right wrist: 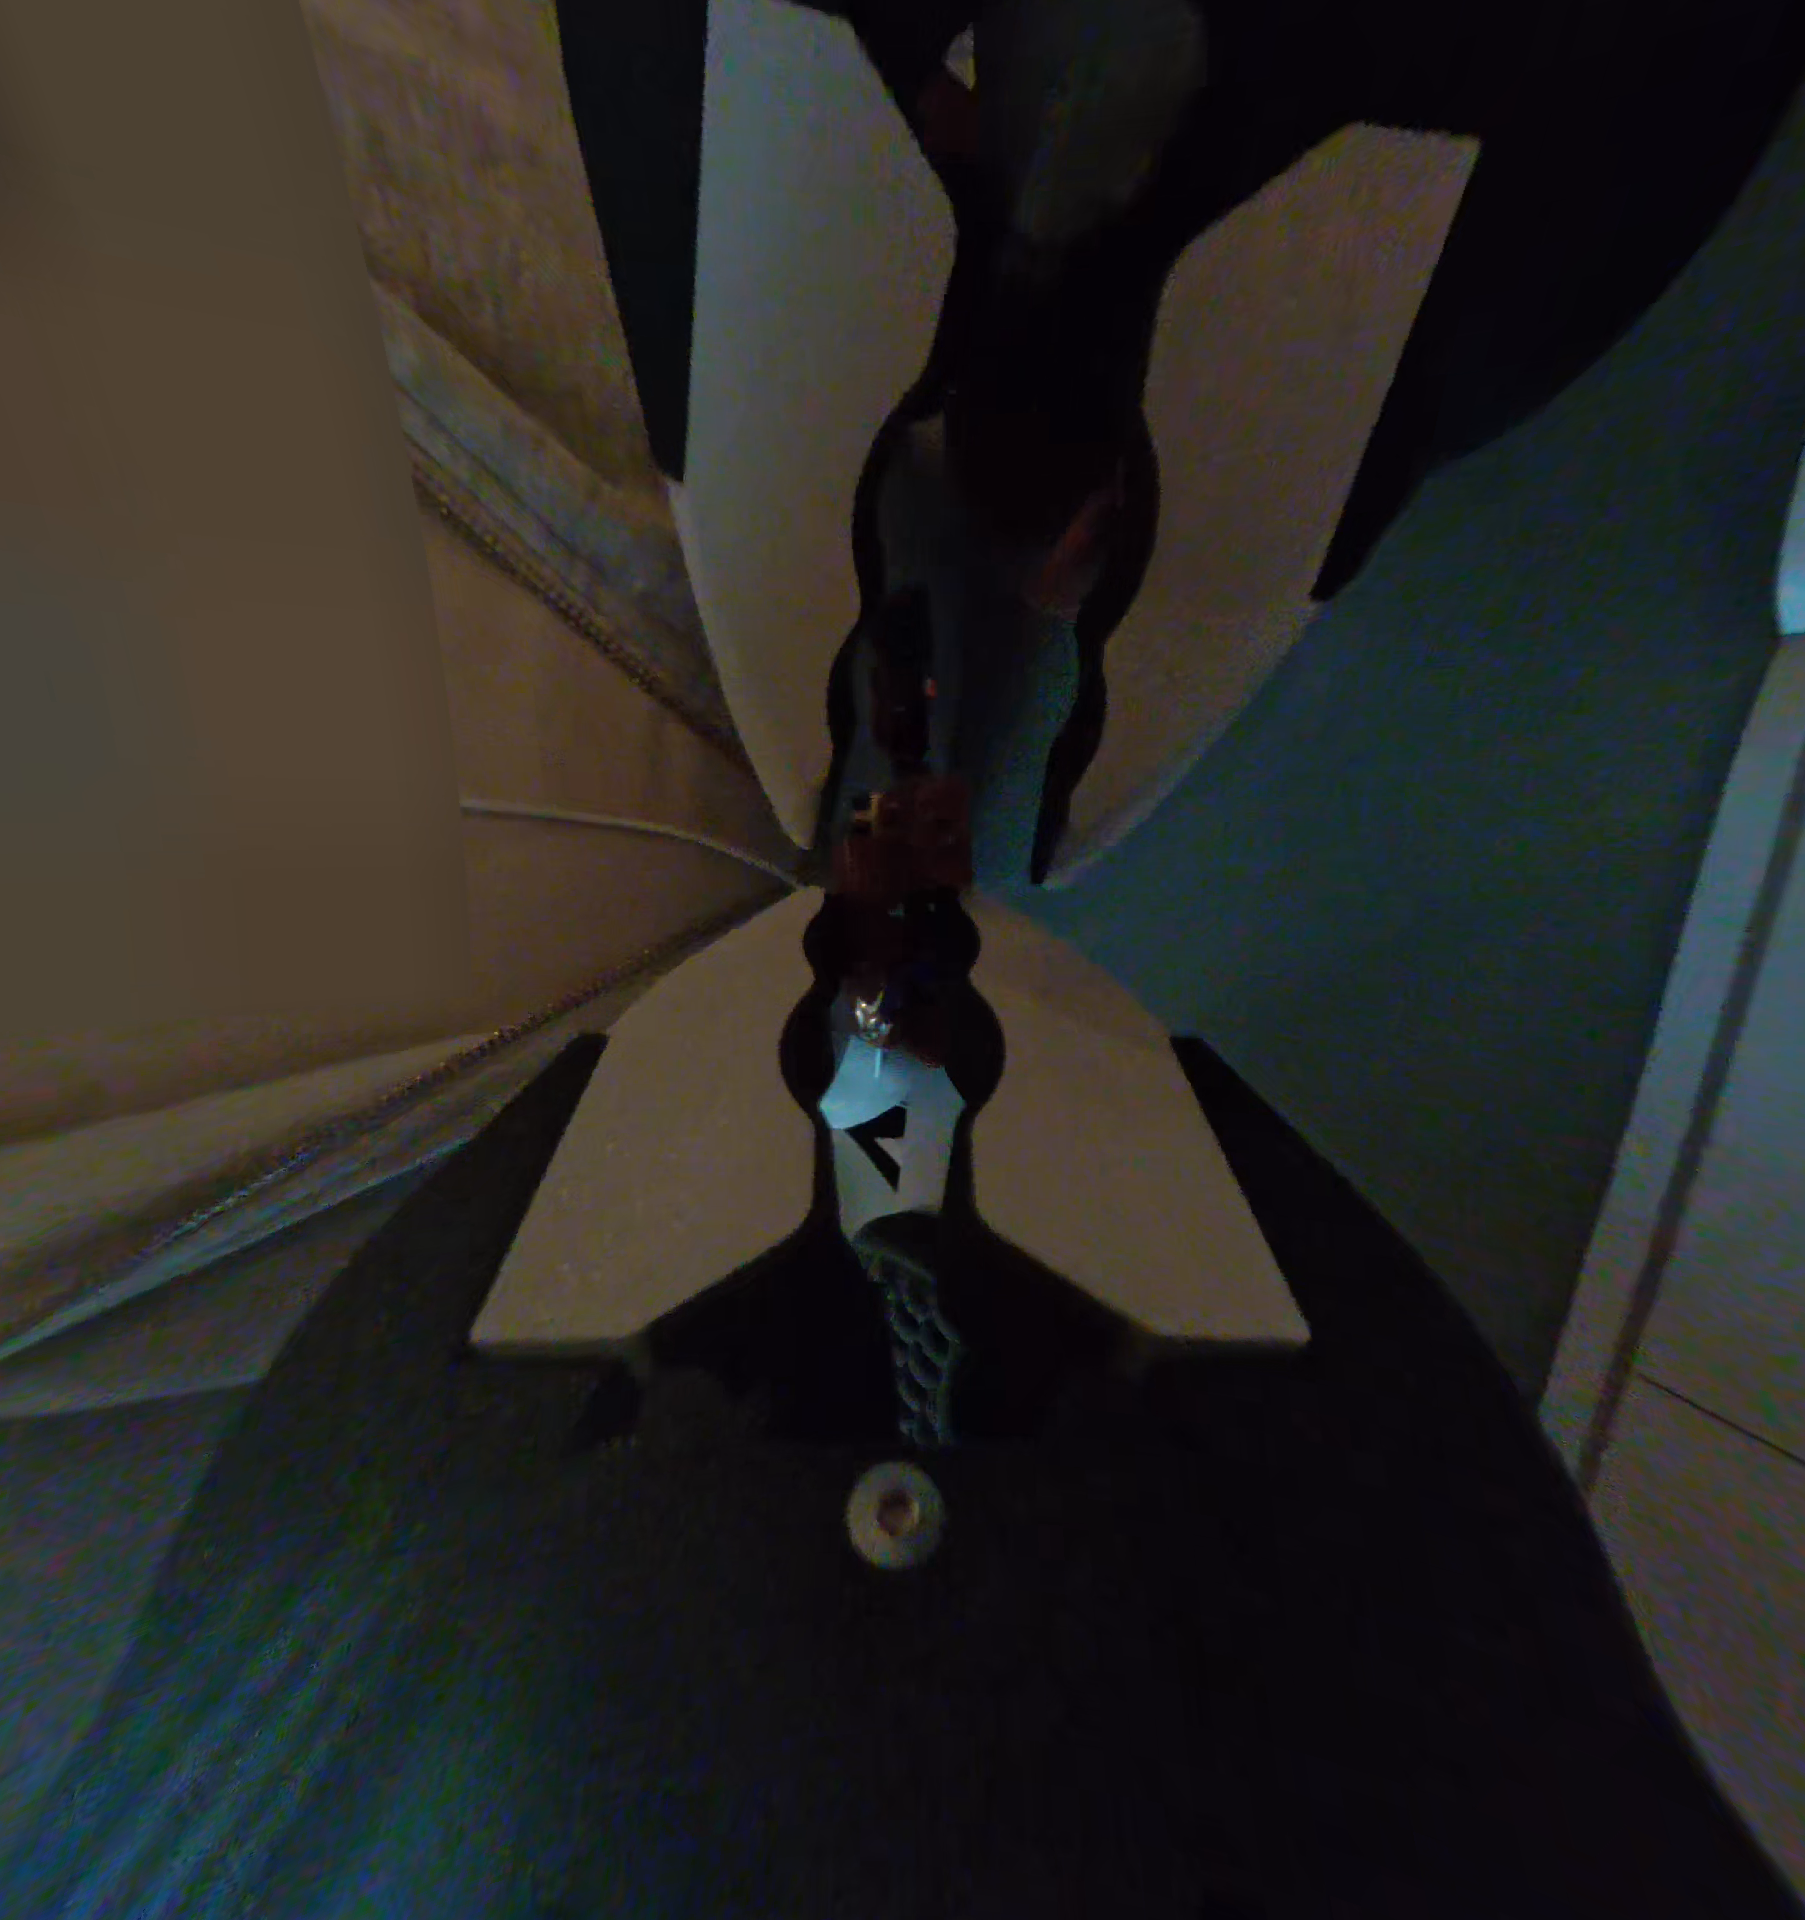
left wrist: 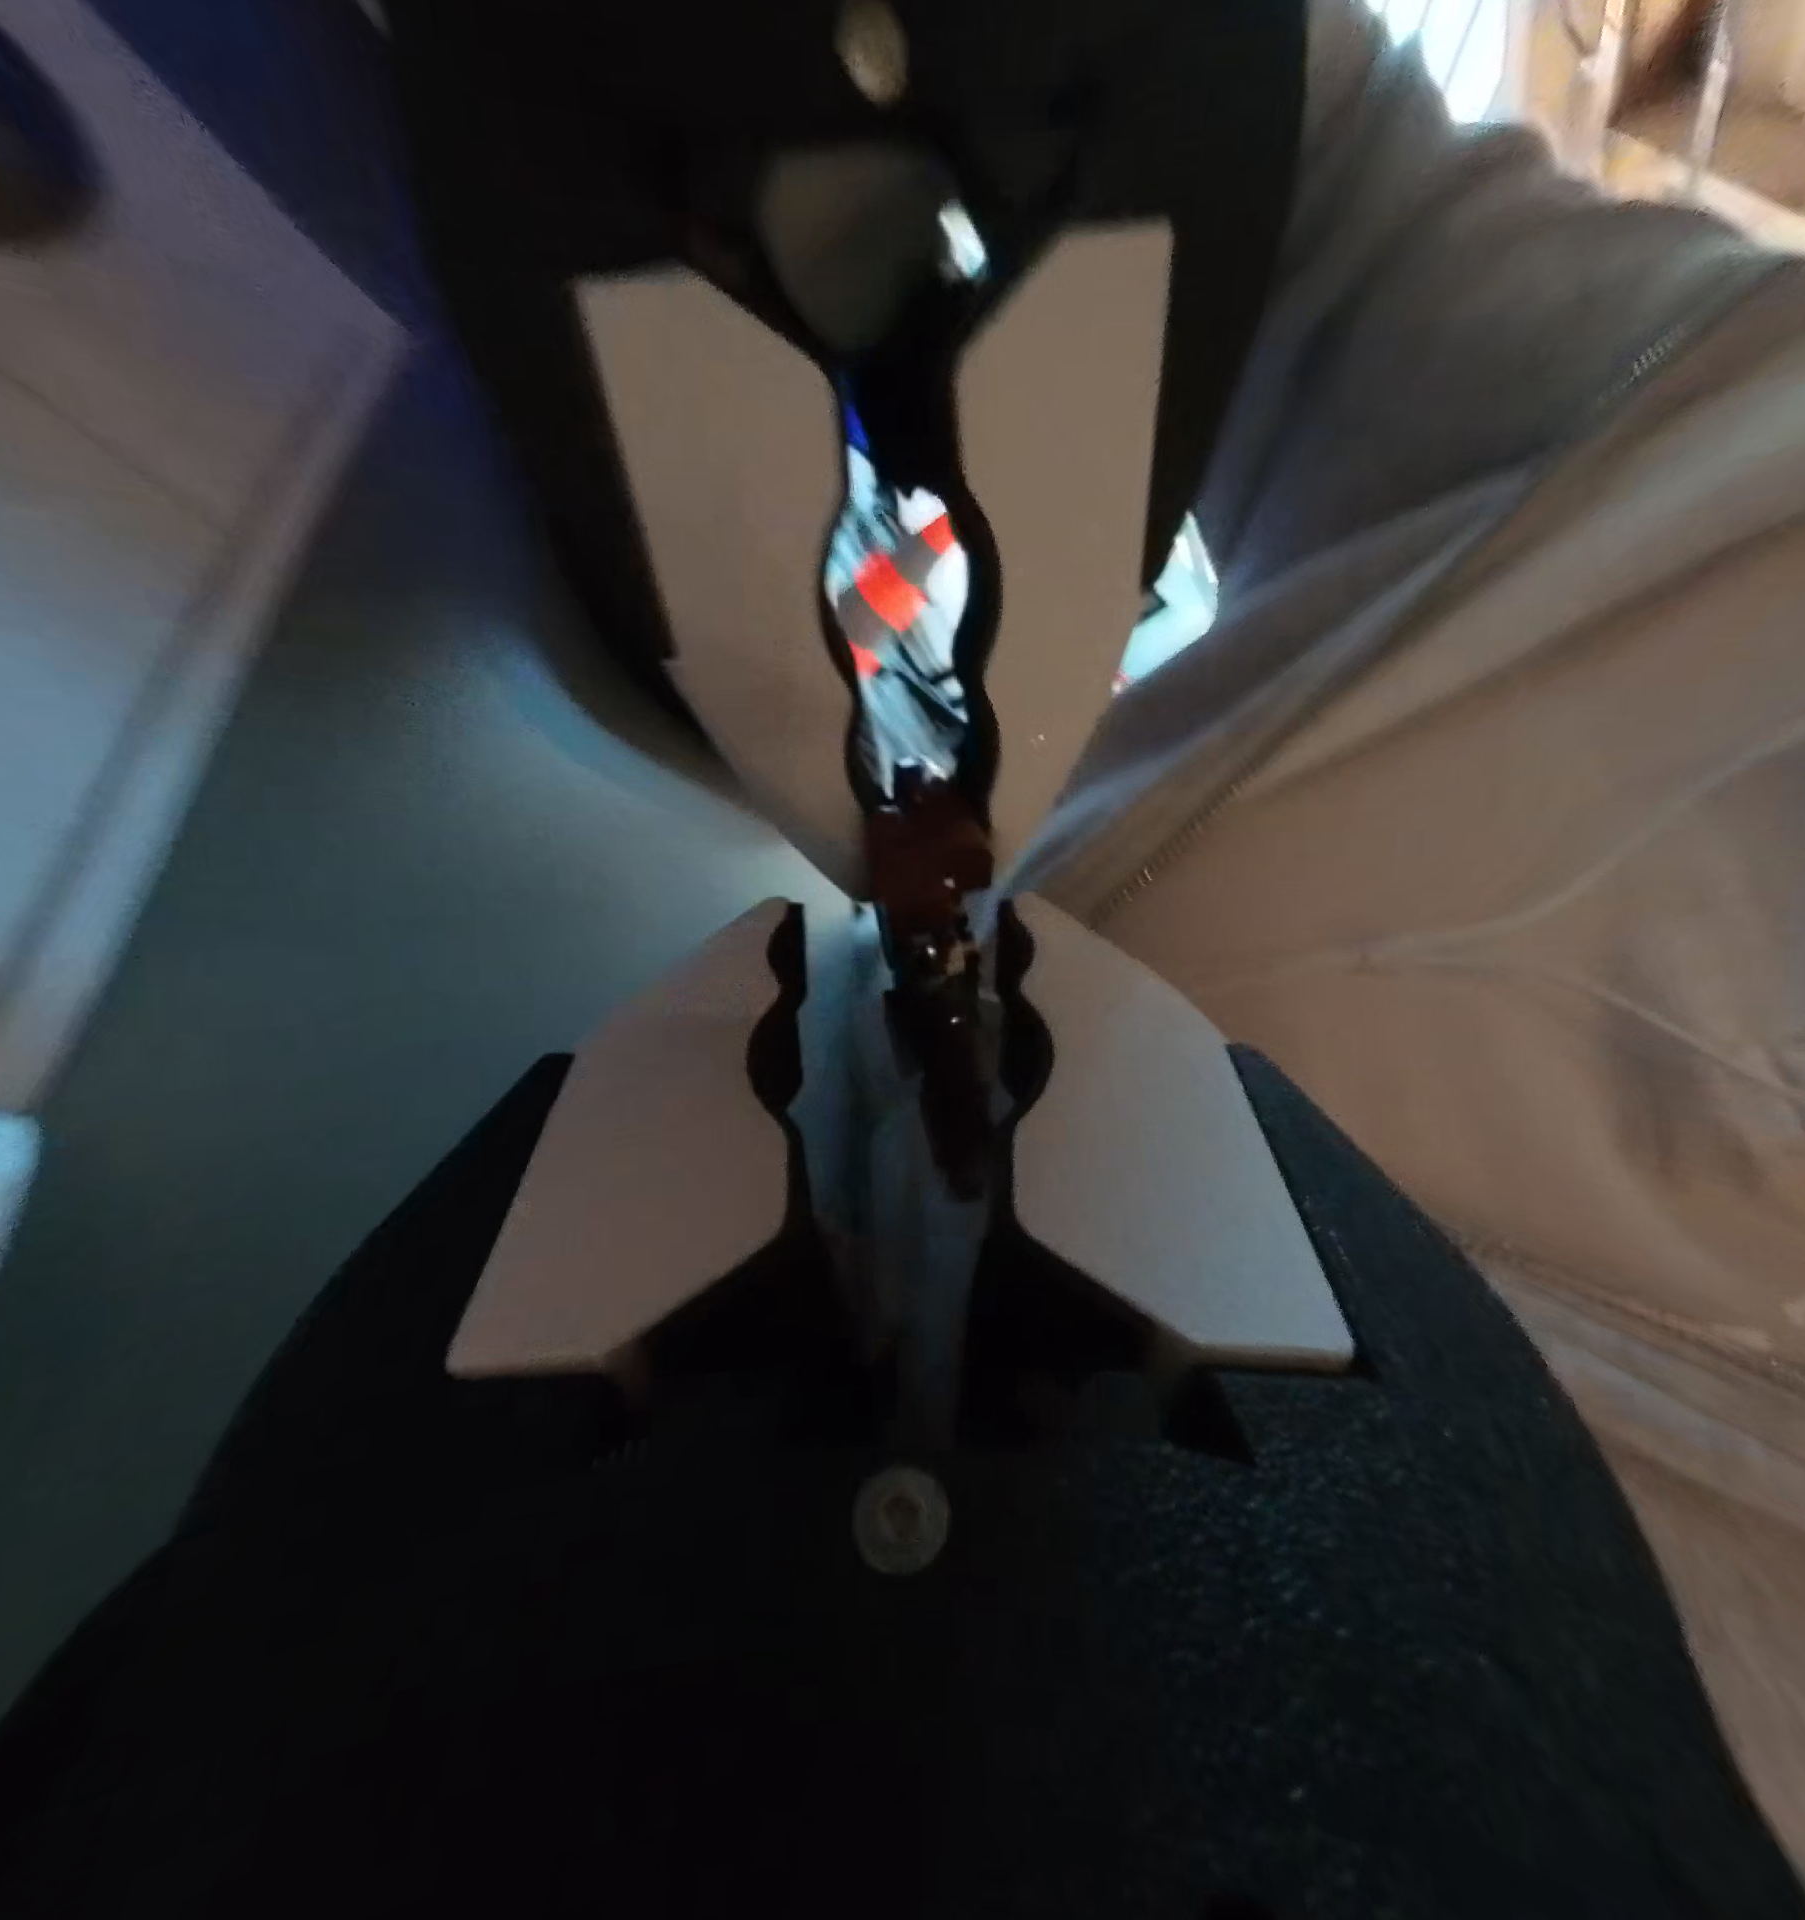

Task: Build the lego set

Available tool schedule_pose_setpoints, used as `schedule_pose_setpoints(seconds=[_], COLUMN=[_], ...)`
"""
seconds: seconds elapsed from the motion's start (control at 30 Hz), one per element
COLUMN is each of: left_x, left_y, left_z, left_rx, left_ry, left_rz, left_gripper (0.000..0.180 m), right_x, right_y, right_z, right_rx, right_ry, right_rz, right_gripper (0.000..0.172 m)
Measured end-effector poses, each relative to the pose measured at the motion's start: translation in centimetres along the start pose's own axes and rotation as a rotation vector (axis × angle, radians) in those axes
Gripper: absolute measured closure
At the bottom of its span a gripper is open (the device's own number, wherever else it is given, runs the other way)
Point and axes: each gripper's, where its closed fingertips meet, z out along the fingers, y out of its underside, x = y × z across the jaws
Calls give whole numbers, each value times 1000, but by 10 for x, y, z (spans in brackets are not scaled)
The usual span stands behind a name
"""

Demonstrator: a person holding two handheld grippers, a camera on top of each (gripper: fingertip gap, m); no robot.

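Observation:
My two grippers meet tip to tip over a beige jacket [left wrist: 1449, 831] with a zip [left wrist: 1137, 883]. My right gripper [right wrist: 893, 925] is shut on a small dark red-brown piece [right wrist: 903, 831] at the zip's end. It also shows at the top of the left wrist view [left wrist: 924, 842], with the same piece [left wrist: 929, 842] in its tips. My left gripper [left wrist: 903, 914] is open. The dark piece runs down between its fingers along the right pad [left wrist: 1023, 997], and the left pad [left wrist: 773, 997] stands apart from it. The jacket [right wrist: 202, 727] lies left in the right wrist view.
A grey-blue surface [left wrist: 306, 987] lies beside the jacket and shows teal in the right wrist view [right wrist: 1397, 935]. A pale panel [right wrist: 1729, 935] stands at the right edge. Something red, white and black [left wrist: 898, 592] shows between the right gripper's fingers. Less than 4 cm separates the two grippers' tips.

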Motion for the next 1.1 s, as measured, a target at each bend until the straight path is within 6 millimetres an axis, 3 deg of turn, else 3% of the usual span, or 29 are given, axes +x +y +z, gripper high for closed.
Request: schedule_pose_setpoints(seconds=[0.13, 0.3, 0.47, 0.57, 0.7, 0.77, 0.83, 0.87, 0.9, 0.93, 1.0, 1.1], left_x=[4, -7, 1, 11, 22, 30, 38, 41, 43, 47, 58, 67], left_y=[-11, -14, -18, -20, -29, -38, -45, -48, -51, -54, -59, -62], left_z=[-5, -6, -11, -17, -31, -41, -50, -54, -57, -59, -65, -67], left_rx=[80, 122, 190, 235, 346, 440, 524, 555, 583, 614, 668, 693], left_ry=[-29, -134, -119, -67, -23, 7, 43, 43, 39, 41, 69, 77], left_rz=[39, 113, 189, 214, 256, 297, 351, 383, 423, 459, 520, 593], left_gripper=[145, 161, 161, 161, 161, 162, 162, 161, 161, 161, 162, 162], right_x=[7, 14, 5, -6, -22, -46, -74, -82, -85, -85, -79, -61], right_y=[-3, -2, -10, -16, -32, -45, -46, -43, -39, -36, -37, -49], right_z=[-5, -10, -13, -19, -60, -93, -120, -128, -132, -128, -105, -84], right_rx=[-32, -77, 18, 132, 480, 771, 1047, 1158, 1241, 1271, 1202, 1172], right_ry=[84, 197, 187, 171, 290, 444, 642, 750, 847, 910, 920, 835], right_rz=[-17, -41, -77, -100, -237, -473, -693, -750, -782, -815, -825, -657], right_gripper=[156, 157, 154, 136, 130, 125, 105, 88, 82, 88, 119, 101])
